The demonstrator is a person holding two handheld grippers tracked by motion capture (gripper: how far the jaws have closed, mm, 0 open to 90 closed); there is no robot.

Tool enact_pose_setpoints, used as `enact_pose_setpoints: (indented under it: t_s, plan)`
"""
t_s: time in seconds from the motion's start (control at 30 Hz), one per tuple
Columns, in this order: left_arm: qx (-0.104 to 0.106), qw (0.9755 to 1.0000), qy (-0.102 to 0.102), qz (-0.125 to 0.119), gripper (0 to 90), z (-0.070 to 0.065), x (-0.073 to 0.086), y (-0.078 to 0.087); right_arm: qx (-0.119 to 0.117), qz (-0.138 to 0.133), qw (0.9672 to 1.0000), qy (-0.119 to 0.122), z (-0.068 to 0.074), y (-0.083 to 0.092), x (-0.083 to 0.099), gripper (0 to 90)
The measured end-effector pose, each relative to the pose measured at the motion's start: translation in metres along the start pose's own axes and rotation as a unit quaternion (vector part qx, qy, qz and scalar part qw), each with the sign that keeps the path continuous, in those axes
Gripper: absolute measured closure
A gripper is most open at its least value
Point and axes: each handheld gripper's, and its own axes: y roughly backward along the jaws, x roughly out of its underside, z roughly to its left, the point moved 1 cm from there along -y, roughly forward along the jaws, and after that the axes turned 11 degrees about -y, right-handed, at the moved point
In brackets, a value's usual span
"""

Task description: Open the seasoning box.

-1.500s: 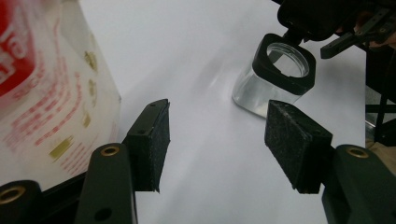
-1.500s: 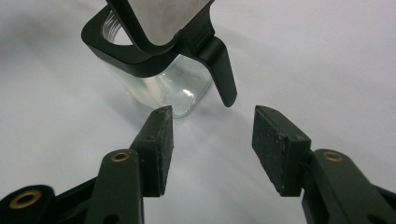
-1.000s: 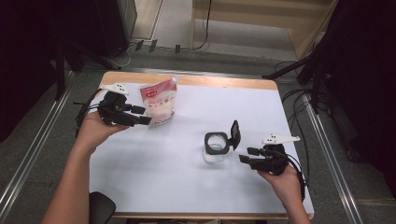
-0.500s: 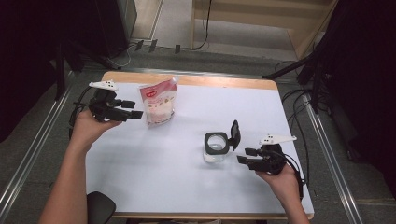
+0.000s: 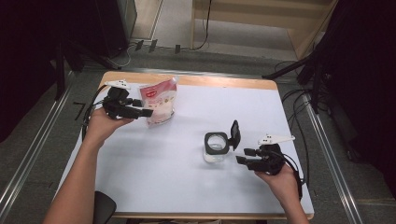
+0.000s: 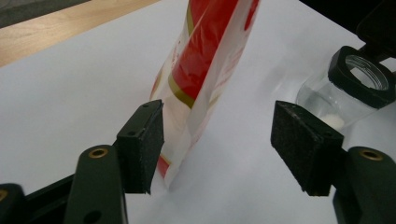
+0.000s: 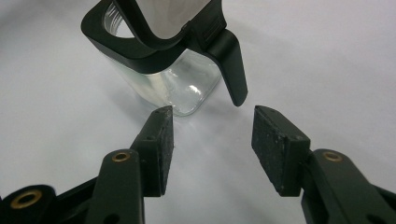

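Left gripper view had the left gripper's (image 6: 219,140) two black foam-padded fingers (image 6: 142,140) spread apart and gripping nothing, having just been opening, with the lower corner of the red-and-white plastic stand-up pouch (image 6: 205,60) between them. That corner lay just beside the left-hand pad; whether it touched, I could not tell. The other pad stood well clear of the film.

Right gripper view showed the right gripper's (image 7: 212,149) fingers (image 7: 161,144) likewise parted and empty, pointing at the clear square glass jar (image 7: 182,88) with its black hinged lid (image 7: 159,21) flipped up, the jar near but apart from both pads.

The step in hand looked like taking hold of the pouch. To do it well, the fingers would best slide further onto the pouch so both pads meet flat film above the bottom seam, then close gently; a pinch at the very corner would likely let the pouch swing or slip.

High view added what the close cameras lacked: the pouch (image 5: 161,105) stood at the far left of the white worktop (image 5: 187,186), the jar (image 5: 215,147) right of centre, well apart, with the left gripper (image 5: 140,109) at the pouch's side. Left gripper view alone revealed a little white stuff at the bottom of the jar (image 6: 345,93).
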Motion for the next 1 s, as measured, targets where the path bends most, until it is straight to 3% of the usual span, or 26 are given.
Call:
enact_pose_setpoints:
  t_s: [0.13,0.3,0.43,0.7,0.77,0.83,1.0]
  plan:
    - [-0.011,0.9997,0.017,-0.011,42.2,0.003,-0.006,-0.004,0.0,0.003,1.0,0.0,0.001,-0.001,0.0,49.3]
    - [-0.009,0.9983,0.042,-0.039,49.0,0.009,-0.009,-0.007,-0.002,0.004,1.0,0.001,0.002,-0.003,0.0,49.3]
    - [-0.011,0.9984,0.039,-0.04,53.4,0.01,-0.01,-0.009,-0.003,0.003,1.0,0.003,0.004,-0.003,-0.001,49.3]
    - [-0.011,0.9998,0.014,0.004,73.2,0.007,-0.023,-0.011,-0.009,0.004,0.9998,0.018,0.012,-0.004,-0.001,49.3]
    - [-0.016,0.9996,0.006,0.024,79.5,0.007,-0.026,-0.011,-0.011,0.004,0.9997,0.021,0.014,-0.004,-0.001,49.4]
    - [-0.035,0.9984,-0.009,0.044,87.5,0.004,-0.031,-0.013,-0.014,0.001,0.9996,0.023,0.017,-0.003,-0.002,49.5]
    - [-0.004,0.9977,-0.001,0.068,90.0,0.001,-0.044,-0.015,-0.023,0.0,0.9993,0.031,0.024,-0.001,-0.003,51.0]
